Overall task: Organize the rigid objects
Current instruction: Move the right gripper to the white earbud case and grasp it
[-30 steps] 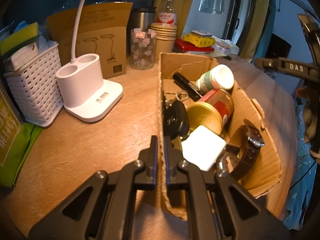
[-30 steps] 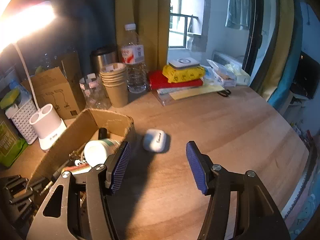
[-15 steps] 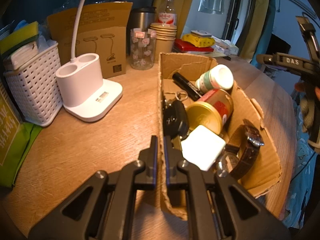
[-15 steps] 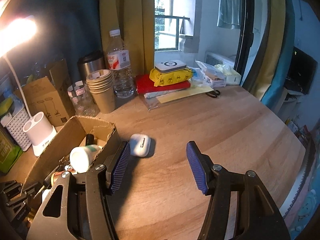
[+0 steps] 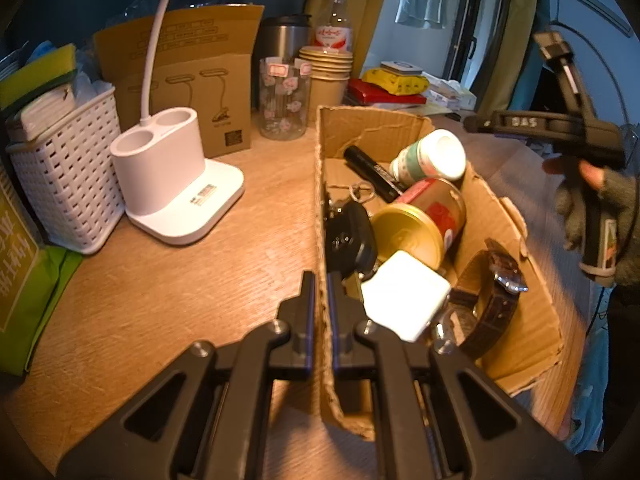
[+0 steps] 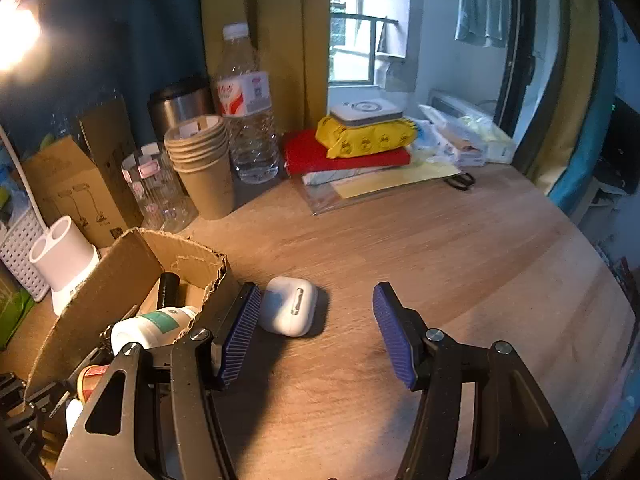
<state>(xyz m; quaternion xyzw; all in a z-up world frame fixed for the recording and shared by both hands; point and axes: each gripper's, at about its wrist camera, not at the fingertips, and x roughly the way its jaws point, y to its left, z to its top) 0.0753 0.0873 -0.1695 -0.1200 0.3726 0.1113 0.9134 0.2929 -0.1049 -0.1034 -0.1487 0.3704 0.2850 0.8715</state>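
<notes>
Your left gripper [image 5: 322, 308] is clamping the near wall of the cardboard box [image 5: 516, 320], its two fingers pressed together on either side of the cardboard edge. The box is sitting on the wooden tabletop [image 5: 168, 280] and is holding a white-capped bottle [image 5: 430, 156], a black marker [image 5: 372, 172], a red can with a gold lid [image 5: 420, 224], a black key fob [image 5: 348, 240], a white square charger [image 5: 404, 300] and a brown-strapped wristwatch [image 5: 496, 296]. Your right gripper [image 6: 316, 336] is standing wide open and gripping nothing, low over the tabletop [image 6: 460, 260]. The white earbud case [image 6: 289, 311] is lying on the tabletop outside the box [image 6: 120, 276], just beside the box's far corner; it is sitting just ahead of the left blue pad [image 6: 238, 336], close to it, and well apart from the right pad. I cannot tell whether the left pad is touching the case. A white lamp base [image 5: 176, 188] and a white basket [image 5: 68, 176] are standing left of the box.
</notes>
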